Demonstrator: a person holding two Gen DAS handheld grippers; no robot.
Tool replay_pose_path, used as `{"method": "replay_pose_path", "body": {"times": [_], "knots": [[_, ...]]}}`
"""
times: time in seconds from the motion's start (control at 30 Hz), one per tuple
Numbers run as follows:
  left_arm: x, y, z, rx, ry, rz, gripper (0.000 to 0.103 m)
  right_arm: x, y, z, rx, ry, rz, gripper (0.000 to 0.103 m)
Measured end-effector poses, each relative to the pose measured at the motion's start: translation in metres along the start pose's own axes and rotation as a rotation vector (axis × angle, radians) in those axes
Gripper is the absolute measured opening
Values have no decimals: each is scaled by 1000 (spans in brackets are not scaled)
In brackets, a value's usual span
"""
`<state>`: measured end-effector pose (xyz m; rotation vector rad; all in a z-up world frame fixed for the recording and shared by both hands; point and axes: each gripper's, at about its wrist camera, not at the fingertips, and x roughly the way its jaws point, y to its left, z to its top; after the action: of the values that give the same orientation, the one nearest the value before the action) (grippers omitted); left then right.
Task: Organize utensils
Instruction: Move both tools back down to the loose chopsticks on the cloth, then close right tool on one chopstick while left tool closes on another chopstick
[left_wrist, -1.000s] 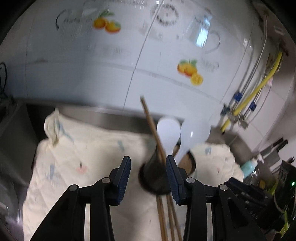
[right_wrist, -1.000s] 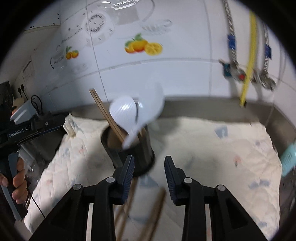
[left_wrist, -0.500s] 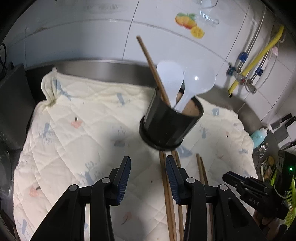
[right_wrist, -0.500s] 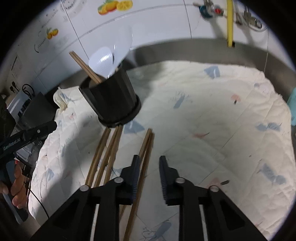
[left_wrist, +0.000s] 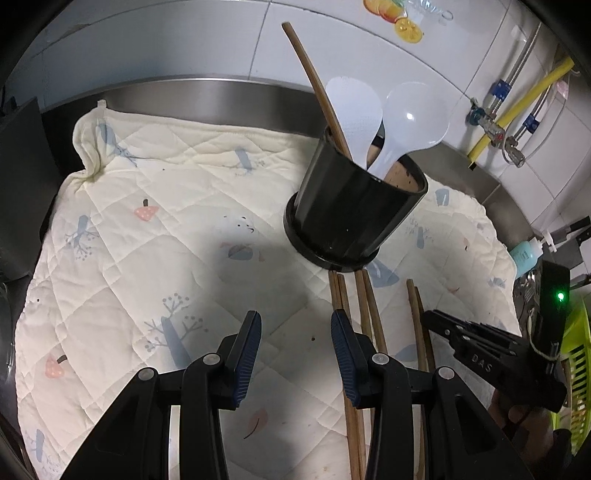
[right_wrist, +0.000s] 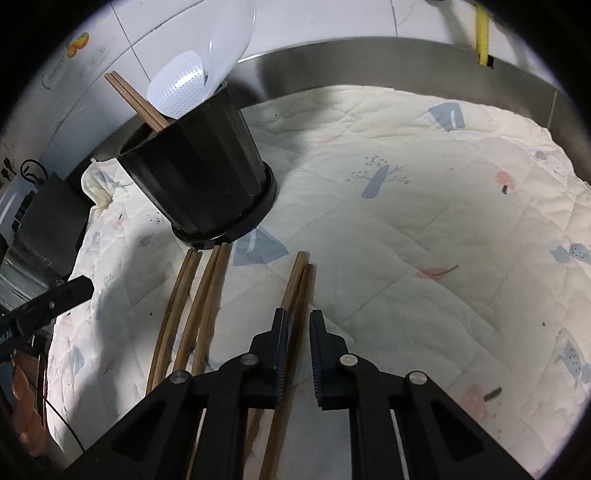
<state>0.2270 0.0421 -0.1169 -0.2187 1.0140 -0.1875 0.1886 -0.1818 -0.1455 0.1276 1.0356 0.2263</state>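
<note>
Three pairs of chopsticks (right_wrist: 207, 295) remain on the quilt (right_wrist: 406, 206) as the right hand-held gripper (right_wrist: 297, 325), narrowed since a second ago, straddles one pair while the left hand-held gripper (left_wrist: 295, 332) hangs apart, pulled back from the holder (left_wrist: 354, 218).

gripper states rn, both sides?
Left gripper: open, holding nothing, above the quilted cloth.
Right gripper: open with a narrow gap, straddling a chopstick pair, not clamped on it.
</note>
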Motion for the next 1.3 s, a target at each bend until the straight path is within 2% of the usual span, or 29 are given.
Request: {"method": "replay_pose_path", "body": {"times": [0.43, 0.63, 0.8, 0.93, 1.1, 1.3], "knots": [[27, -7, 2, 40, 61, -53, 42, 2, -2, 2, -26, 19, -71, 11], [51, -20, 6, 83, 96, -82, 31, 7, 4, 4, -43, 31, -84, 11], [75, -24, 13, 59, 149, -100, 30, 6, 2, 4, -27, 36, -70, 11], [88, -27, 16, 51, 161, -90, 30, 6, 2, 4, -20, 36, -65, 11], [94, -28, 18, 67, 158, -72, 23, 6, 0, 4, -20, 38, -60, 11], [96, -29, 22, 82, 158, -48, 22, 6, 0, 4, -17, 37, -57, 11]]}}
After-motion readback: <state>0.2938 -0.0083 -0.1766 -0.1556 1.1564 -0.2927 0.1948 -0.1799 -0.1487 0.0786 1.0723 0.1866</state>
